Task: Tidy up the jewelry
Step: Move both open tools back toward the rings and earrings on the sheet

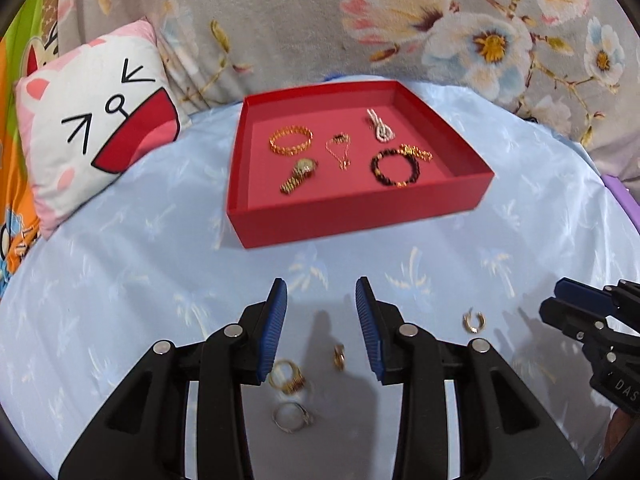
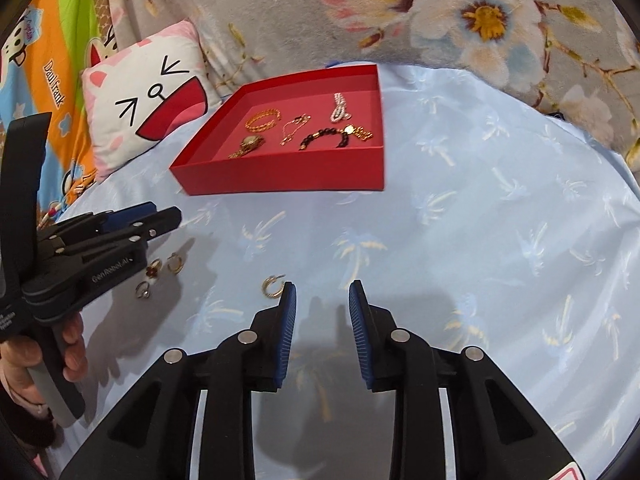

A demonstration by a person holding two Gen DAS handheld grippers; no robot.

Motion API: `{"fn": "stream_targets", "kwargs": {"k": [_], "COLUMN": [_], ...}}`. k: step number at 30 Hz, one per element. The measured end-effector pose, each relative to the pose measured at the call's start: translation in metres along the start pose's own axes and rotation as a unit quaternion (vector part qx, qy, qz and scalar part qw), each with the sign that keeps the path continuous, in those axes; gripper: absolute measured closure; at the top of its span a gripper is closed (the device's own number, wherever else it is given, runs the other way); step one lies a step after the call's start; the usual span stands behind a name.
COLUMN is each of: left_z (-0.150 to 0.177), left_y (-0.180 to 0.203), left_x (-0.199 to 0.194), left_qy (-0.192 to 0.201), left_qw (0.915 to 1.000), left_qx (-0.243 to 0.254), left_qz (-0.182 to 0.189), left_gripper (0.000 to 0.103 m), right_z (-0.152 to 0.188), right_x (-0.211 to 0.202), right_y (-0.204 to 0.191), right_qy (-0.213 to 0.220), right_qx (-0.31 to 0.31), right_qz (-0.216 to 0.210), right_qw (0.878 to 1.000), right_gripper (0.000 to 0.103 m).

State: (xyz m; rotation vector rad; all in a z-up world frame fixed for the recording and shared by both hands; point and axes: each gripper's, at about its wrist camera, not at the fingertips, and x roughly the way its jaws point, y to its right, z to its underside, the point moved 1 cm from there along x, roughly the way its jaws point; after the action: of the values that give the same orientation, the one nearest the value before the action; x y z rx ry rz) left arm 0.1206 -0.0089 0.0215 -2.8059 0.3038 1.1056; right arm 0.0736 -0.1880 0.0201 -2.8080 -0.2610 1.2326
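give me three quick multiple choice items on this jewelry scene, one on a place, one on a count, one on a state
1. Where does the gold wristwatch lie?
A. on the light blue palm-print cloth
B. inside the shallow red cardboard tray
C. on the white cat-face cushion

2. How many pieces of jewelry lie in the tray?
A. two
B. nine
C. five

3. What do the left tongs hold?
A. nothing
B. a ring
C. the dark beaded bracelet

Answers:
1. B, the watch rests on the tray floor near its front left corner.
2. C, the gold chain bracelet, the thin gold chain, the pale knotted piece, the watch and the beaded bracelet.
3. A, the blue pads stand apart with only cloth showing between them, the rings lying lower down.
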Motion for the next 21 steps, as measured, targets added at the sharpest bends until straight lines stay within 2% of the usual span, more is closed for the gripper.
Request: {"fn": "stream_targets", "kwargs": {"k": [10, 16, 19, 21], "left_z": [0.021, 0.041, 0.051, 0.055], "left_y": [-0.008, -0.025, -0.032, -0.036], "left_x": [-0.004, -0.015, -0.020, -0.022], "left_qy": [-0.013, -0.017, -0.021, -0.026], "left_qw": [0.9998, 0.9995, 0.9993, 0.9989], "left_qx": [-0.015, -0.025, -0.029, -0.036], "left_qz": [0.002, 0.005, 0.007, 0.013], "left_gripper": [0.068, 0.062, 0.051, 0.049], "right_z": [0.012, 0.018, 0.020, 0.021], "right_x": [0.006, 0.014, 0.015, 0.016], "right_y": [-0.016, -0.018, -0.021, -0.022], "right_qy": [-0.012, -0.022, -0.024, -0.025], "right_qx": [-0.012, -0.016, -0.020, -0.022], "right_qz": [-0.006, -0.005, -0.004, -0.006], "right_qw": [1.000, 1.000, 0.999, 0.999], "right_gripper": [0.074, 0.069, 0.069, 0.069]}}
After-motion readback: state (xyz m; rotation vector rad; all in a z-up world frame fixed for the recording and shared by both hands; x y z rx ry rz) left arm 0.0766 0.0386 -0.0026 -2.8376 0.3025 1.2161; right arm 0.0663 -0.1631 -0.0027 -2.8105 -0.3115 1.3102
